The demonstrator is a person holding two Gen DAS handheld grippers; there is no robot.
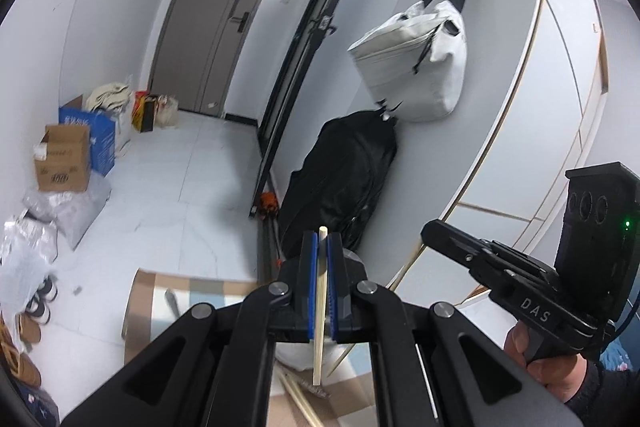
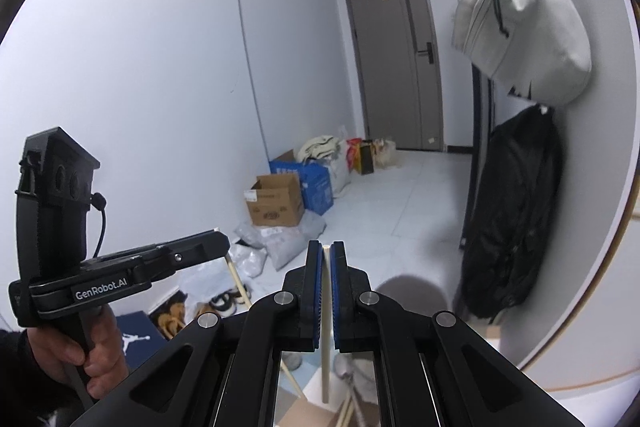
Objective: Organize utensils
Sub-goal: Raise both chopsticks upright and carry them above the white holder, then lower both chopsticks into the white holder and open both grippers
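A thin wooden chopstick [image 1: 321, 307] stands almost straight up, pinched between the blue pads [image 1: 310, 287] of the left gripper [image 1: 322, 247]. Its top pokes out just above the fingertips and its bottom end hangs free below them. The right gripper [image 2: 327, 255] pinches a second stick [image 2: 326, 327] the same way, upright between its own blue pads [image 2: 316, 291]. Both grippers are held up in the air, side by side; each camera sees the other one off to its side, with a hand [image 2: 76, 351] on the left gripper's handle.

Low down, more sticks [image 1: 298, 393] lie on a pale surface, but that part is mostly hidden, so I cannot tell how many.

Farther off, a white bag [image 1: 412, 63] hangs on the wall above a black bag [image 1: 340, 183]. A brown box [image 1: 62, 159] and a blue box [image 1: 96, 135] sit on the floor near a grey door [image 1: 216, 19]. Shoes [image 1: 38, 303] lie by the wall.
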